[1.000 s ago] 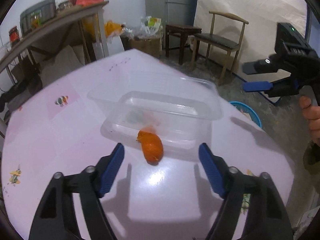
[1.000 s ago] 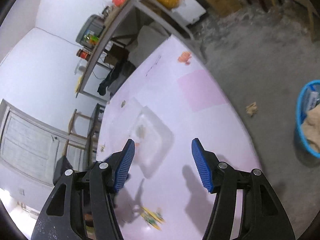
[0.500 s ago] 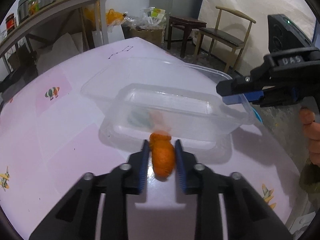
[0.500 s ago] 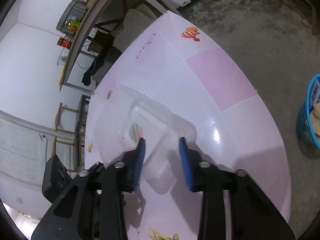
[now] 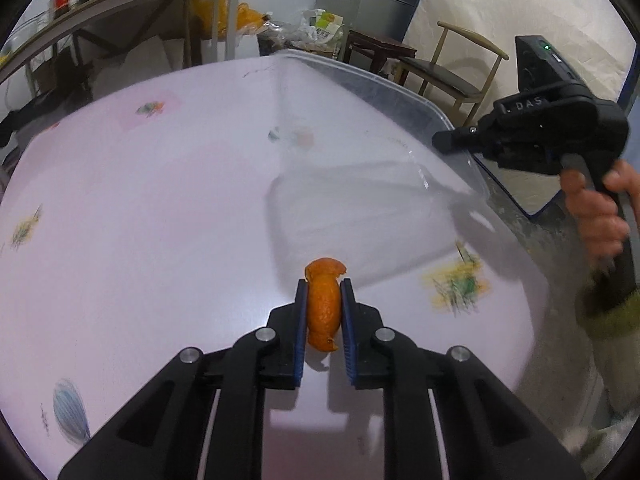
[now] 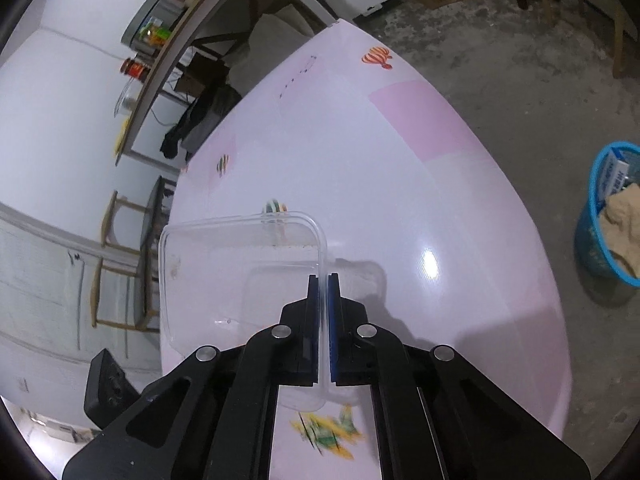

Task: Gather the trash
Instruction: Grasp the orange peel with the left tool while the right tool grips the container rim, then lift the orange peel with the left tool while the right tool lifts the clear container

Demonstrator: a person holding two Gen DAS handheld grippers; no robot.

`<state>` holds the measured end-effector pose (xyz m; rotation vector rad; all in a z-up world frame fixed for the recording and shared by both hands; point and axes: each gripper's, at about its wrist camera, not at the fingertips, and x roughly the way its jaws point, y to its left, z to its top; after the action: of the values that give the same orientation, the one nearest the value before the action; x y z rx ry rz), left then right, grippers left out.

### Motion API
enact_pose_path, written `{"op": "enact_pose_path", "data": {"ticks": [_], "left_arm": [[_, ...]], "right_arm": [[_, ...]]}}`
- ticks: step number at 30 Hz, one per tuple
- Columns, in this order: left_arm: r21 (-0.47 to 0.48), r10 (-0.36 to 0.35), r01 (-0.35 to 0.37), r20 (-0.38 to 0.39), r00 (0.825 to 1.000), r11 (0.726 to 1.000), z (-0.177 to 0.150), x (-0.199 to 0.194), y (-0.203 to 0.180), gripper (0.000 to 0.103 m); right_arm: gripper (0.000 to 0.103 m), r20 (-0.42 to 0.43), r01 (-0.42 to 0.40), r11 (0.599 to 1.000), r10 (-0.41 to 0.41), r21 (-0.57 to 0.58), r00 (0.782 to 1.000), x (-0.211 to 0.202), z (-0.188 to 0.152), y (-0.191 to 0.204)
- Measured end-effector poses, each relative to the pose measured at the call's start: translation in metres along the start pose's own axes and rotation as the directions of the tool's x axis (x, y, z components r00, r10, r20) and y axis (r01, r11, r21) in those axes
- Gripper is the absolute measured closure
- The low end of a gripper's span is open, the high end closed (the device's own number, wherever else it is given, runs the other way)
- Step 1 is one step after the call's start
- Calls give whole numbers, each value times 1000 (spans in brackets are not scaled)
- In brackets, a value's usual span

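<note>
Lifted off the pink table (image 6: pixel 420 168): clear container (image 6: pixel 240 264), apparently tilted.

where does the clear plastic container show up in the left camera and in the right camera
Left wrist: the clear plastic container fills the upper right, tilted, its rim held by the right tongs.
Right wrist: it sits centre-left, its right rim pinched in those tongs.
Shared landmark: the yellow-green print on the tablecloth.
</note>
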<state>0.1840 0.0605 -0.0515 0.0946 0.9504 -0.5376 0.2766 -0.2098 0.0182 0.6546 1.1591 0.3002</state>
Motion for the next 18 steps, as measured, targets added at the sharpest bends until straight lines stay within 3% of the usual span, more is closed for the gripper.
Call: {"op": "enact_pose_path", "data": {"ticks": [7,8,9,10,13,18], "left_arm": [[-128,61,-58,24,998,990,-54,-39,1,88],[-142,71,-65,32,997,988,-58,-41,0,88],[-153,83,-77,37,996,985,-61,-42,-2,88],[-156,102,-94,41,994,983,-64,-41,-4,88],[-147,131,-124,36,991,981,-69,-39,-7,86],[-104,174,-170,32,984,980,-70,-36,-13,85]], "right_arm": [[92,-33,61,997,-63,-49,997,-13,-31,5],[89,-24,66,996,-68,-53,997,-14,-34,6],[78,-13,71,996,-72,-56,997,-15,-35,7],[70,2,83,995,-83,-63,997,-16,-36,8],[62,41,123,990,-120,-76,992,-19,-40,10],[59,59,164,982,-159,-97,986,-14,-51,10]]}}
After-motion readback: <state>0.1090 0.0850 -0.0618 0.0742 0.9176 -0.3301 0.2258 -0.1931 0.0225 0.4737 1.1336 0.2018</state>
